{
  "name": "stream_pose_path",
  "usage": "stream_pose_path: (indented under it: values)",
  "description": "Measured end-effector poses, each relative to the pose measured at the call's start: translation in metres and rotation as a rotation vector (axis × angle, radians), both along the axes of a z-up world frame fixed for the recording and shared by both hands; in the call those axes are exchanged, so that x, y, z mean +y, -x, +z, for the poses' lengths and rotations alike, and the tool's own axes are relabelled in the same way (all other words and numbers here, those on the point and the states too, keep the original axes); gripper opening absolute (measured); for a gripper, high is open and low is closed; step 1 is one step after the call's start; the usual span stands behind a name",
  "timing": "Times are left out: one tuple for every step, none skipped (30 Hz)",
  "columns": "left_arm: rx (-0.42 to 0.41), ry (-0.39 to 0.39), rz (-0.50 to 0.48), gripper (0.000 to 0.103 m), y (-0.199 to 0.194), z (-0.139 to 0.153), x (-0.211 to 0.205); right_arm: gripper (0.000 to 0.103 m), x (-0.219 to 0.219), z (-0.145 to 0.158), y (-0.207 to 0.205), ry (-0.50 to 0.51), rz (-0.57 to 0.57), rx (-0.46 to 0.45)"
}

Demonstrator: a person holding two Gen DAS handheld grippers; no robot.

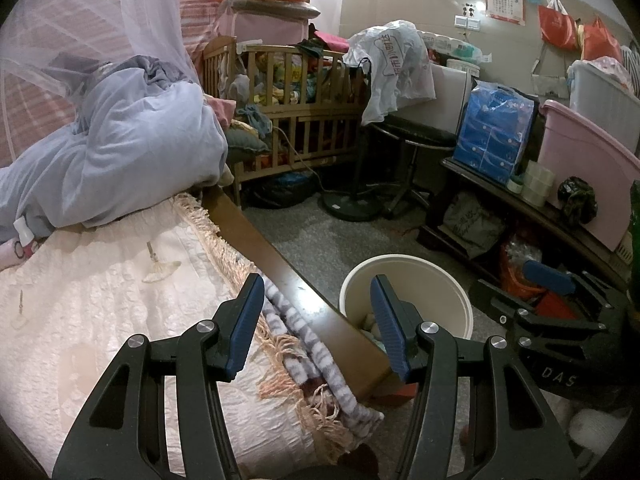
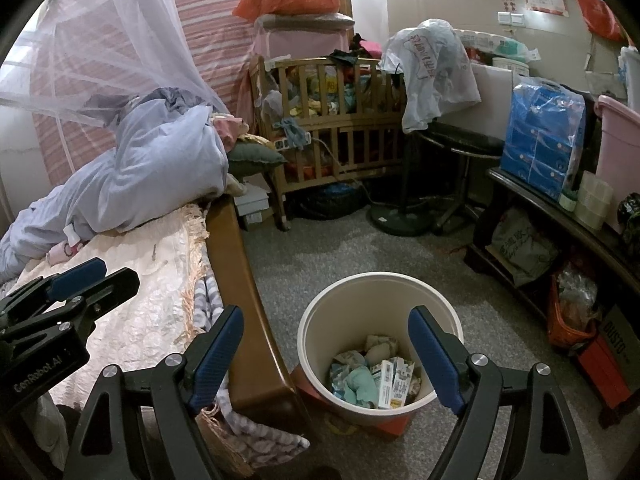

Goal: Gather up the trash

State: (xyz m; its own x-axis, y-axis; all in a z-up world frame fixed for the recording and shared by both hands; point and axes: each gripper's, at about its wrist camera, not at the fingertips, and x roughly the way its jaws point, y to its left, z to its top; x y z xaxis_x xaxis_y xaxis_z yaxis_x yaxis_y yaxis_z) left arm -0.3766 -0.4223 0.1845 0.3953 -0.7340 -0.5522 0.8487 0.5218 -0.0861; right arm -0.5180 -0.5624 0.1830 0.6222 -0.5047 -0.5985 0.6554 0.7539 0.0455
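Observation:
A cream trash bin [image 2: 316, 320] stands on the grey floor beside the bed frame; it also shows in the left wrist view [image 1: 404, 268]. Inside lie crumpled tissues [image 2: 358, 384] and small white cartons [image 2: 394, 384]. My right gripper [image 2: 326, 356] is open and empty, hovering above the bin's left side. My left gripper [image 1: 320, 324] is open and empty over the bed's edge, left of the bin. The left gripper appears in the right wrist view [image 2: 72, 280], and the right gripper in the left wrist view [image 1: 560, 292].
The bed [image 1: 100, 300] with a cream cover and a blue duvet [image 1: 120, 140] is at left. A wooden crib [image 2: 332, 120] stands at the back. A stool and fan base [image 2: 404, 216] are beyond the bin. A low shelf [image 2: 560, 216] runs along the right.

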Motion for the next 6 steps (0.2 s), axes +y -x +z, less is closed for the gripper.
stream_pose_path:
  values:
    - [-0.004,0.002,0.0,0.054,0.0009,-0.001,0.0013,0.083,-0.0001,0.0,-0.0014,0.001,0.002,0.002]
    - [-0.008,0.001,0.001,0.054,0.0006,-0.0009,0.0007,0.083,0.0002,-0.0005,-0.0022,0.002,0.003,0.005]
    - [-0.012,0.001,0.003,0.054,0.001,-0.0019,0.001,0.083,0.001,-0.0009,-0.0017,0.002,0.004,0.007]
    - [-0.012,0.003,0.004,0.054,0.001,-0.0027,0.0017,0.083,0.0011,-0.0009,-0.0024,0.002,0.006,0.009]
    - [-0.005,0.004,0.005,0.054,0.0004,-0.0041,0.0034,0.083,0.0009,-0.0001,-0.0047,0.002,0.008,0.011]
    - [0.0,0.005,0.006,0.054,-0.0007,-0.0047,0.0045,0.083,0.0018,-0.0002,-0.0053,0.004,0.01,0.013]
